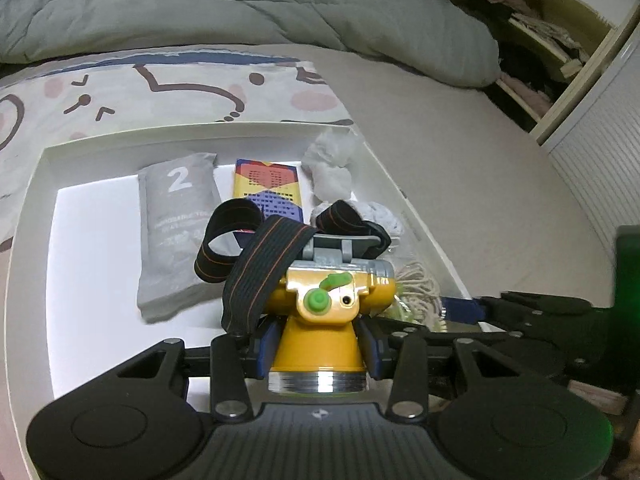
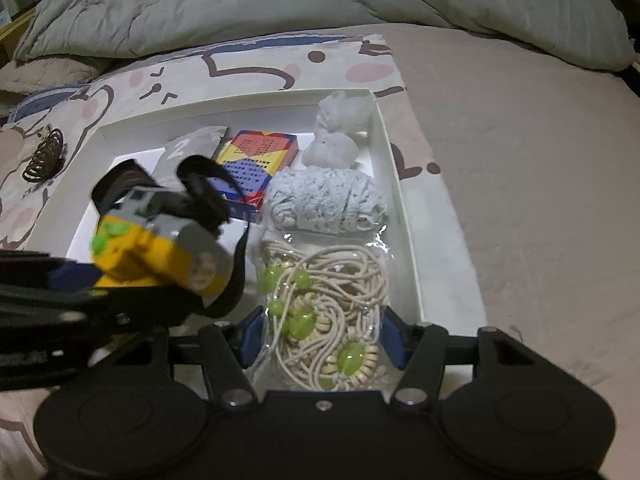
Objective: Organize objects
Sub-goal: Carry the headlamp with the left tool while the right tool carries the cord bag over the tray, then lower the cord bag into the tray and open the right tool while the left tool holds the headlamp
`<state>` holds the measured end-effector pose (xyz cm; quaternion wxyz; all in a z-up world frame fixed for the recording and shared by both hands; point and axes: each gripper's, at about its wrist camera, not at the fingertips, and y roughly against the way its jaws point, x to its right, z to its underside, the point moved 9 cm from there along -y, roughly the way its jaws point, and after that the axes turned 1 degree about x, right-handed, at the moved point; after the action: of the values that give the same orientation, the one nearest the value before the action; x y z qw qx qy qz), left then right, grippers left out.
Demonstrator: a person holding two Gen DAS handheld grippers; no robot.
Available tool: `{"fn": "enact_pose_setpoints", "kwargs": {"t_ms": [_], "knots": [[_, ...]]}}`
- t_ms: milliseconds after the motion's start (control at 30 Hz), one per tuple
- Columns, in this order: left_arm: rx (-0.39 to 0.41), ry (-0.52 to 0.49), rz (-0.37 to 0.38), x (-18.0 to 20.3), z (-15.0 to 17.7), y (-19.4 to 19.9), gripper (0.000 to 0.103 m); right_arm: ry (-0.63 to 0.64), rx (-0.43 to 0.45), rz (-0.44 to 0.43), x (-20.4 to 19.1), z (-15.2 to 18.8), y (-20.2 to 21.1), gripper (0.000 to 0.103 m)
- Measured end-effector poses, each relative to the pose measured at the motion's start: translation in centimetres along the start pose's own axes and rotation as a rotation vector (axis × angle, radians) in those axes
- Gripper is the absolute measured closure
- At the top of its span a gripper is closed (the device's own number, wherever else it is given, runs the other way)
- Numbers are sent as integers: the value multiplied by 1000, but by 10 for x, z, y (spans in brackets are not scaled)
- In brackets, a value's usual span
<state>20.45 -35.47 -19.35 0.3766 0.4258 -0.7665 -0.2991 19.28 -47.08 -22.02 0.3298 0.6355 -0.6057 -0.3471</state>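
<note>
We have the left claw (image 1: 318,340) clamped on the yellow cone of the headlamp (image 1: 324,308), holding it above the near part of the white tray (image 2: 394,168) that lies on the bed (image 2: 520,160). Its black elastic strap (image 1: 260,276) hangs loose in loops over the grey pouch (image 1: 176,232) and the coloured box (image 2: 252,160). Our right claw (image 2: 322,340) has its blue pads on either side of the clear bag of cord and green beads (image 2: 320,312) at the tray's near right corner (whether they press on the film or only flank it we cannot tell). Two things could go wrong, we judge. The dangling strap may catch on the box or drape over the tray's rim as the headlamp comes down, leaving it skewed. The two claws also sit close together, so lowering the lamp could knock it against the right claw or land it on the bead bag. The smooth tapering cone might also slide out of the pads.
</note>
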Motion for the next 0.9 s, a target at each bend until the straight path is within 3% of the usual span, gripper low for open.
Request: {"fn": "enact_pose_setpoints", "kwargs": {"t_ms": [333, 533, 633, 767, 900], "knots": [[-49, 48, -25, -21, -4, -29, 60, -114, -31, -63, 8, -2, 4, 44], [-49, 67, -13, -17, -4, -35, 60, -175, 11, -85, 11, -8, 22, 27], [-45, 82, 16, -14, -6, -27, 58, -180, 44, -106, 10, -14, 32, 27], [-37, 18, 9, -9, -11, -6, 58, -177, 78, -115, 7, -21, 42, 29], [-42, -23, 5, -6, -10, 8, 65, -182, 77, -115, 6, -24, 45, 32]]}}
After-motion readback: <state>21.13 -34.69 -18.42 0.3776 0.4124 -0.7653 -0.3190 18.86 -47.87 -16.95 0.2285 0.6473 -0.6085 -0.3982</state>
